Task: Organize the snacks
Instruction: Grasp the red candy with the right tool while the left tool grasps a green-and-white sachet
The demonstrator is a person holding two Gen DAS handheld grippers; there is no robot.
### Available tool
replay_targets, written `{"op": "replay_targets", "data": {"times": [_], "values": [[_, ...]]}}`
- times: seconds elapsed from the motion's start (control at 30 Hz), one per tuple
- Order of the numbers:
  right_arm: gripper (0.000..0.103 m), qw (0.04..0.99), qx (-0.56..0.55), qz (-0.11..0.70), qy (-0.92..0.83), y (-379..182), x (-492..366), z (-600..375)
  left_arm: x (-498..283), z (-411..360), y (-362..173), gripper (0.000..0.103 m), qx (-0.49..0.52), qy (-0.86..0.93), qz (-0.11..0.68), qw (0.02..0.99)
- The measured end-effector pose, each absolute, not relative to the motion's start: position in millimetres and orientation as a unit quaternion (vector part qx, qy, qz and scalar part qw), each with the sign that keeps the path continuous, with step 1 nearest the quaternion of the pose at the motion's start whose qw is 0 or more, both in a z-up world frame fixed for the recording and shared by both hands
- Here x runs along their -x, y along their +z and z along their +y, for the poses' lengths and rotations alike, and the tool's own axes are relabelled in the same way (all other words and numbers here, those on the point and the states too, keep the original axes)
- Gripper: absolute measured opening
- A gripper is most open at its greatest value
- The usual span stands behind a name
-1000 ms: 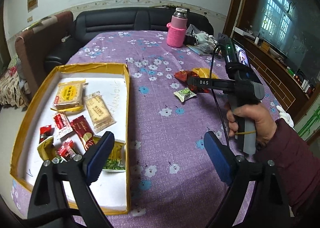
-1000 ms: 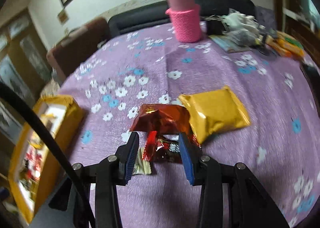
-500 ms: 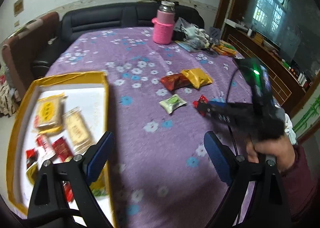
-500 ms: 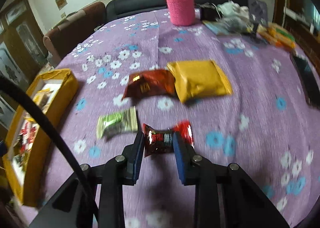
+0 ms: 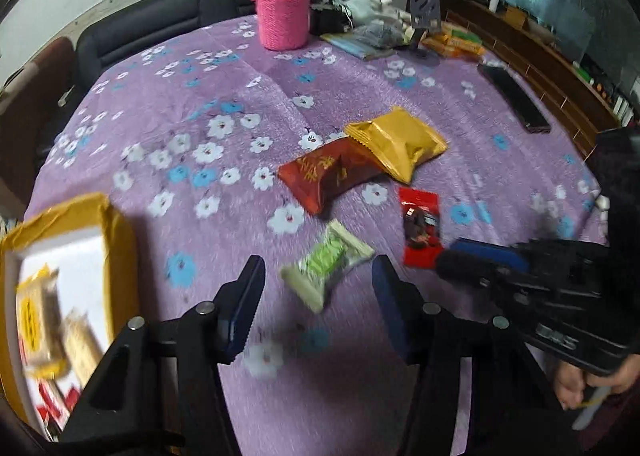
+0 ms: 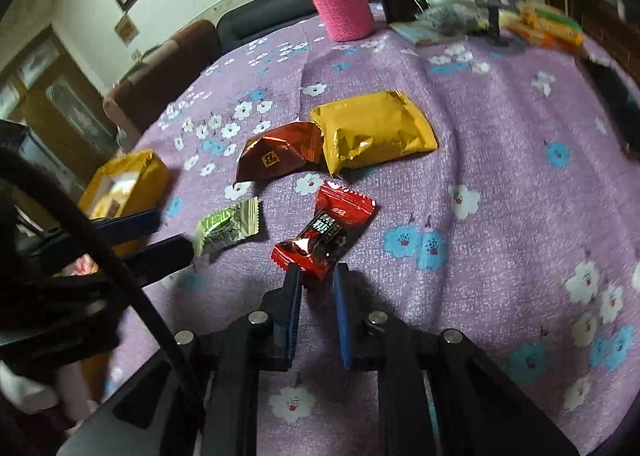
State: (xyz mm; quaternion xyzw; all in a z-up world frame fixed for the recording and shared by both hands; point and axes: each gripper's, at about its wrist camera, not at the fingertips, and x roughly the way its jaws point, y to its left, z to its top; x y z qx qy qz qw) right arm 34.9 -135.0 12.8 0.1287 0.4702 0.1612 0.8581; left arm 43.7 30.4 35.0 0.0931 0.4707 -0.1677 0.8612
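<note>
A green-wrapped candy (image 5: pixel 332 260) (image 6: pixel 228 226) lies on the purple flowered tablecloth. My left gripper (image 5: pixel 318 276) (image 6: pixel 176 231) hovers low over it, jaws closing, candy between them with a gap on both sides. My right gripper (image 6: pixel 317 270) (image 5: pixel 444 262) is shut on the near end of a red-and-black candy (image 6: pixel 326 232) (image 5: pixel 420 228), which rests on the cloth. Behind them lie a brown-red foil packet (image 5: pixel 328 174) (image 6: pixel 276 156) and a yellow packet (image 5: pixel 400 140) (image 6: pixel 372 134), overlapping.
A yellow-rimmed box (image 5: pixel 108 224) (image 6: pixel 148 172) with several snacks stands at the left. A pink-sleeved bottle (image 5: pixel 282 16) (image 6: pixel 340 4) stands at the back. Bags and packets (image 5: pixel 372 32) crowd the back right, and a dark phone (image 5: pixel 516 98) lies at the right.
My left gripper swung right from above the box to over the green candy, and its jaws narrowed. My right gripper closed on the red candy and drew it away from the brown-red packet.
</note>
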Motion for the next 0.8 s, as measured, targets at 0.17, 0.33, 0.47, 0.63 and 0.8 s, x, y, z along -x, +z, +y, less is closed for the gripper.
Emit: {"op": "replay_targets", "data": {"times": [0.17, 0.33, 0.47, 0.63, 0.8], "values": [[0.015, 0.846, -0.177, 0.473, 0.17, 9, -39, -143, -59, 14, 12, 0.057, -0.141, -0.183, 0.488, 0.842], [0.015, 0.841, -0.216, 0.465, 0.172, 5, -43, -148, -54, 9, 13, 0.024, -0.149, -0.19, 0.481, 0.843], [0.018, 0.846, -0.217, 0.456, 0.173, 4, -46, -144, -47, 12, 14, 0.021, -0.154, -0.176, 0.476, 0.848], [0.022, 0.85, -0.211, 0.451, 0.172, 4, -45, -143, -36, 29, 26, 0.021, -0.121, -0.165, 0.471, 0.858], [0.023, 0.854, -0.207, 0.447, 0.169, 4, -45, -142, -3, 48, 49, 0.021, -0.087, -0.151, 0.447, 0.877]]}}
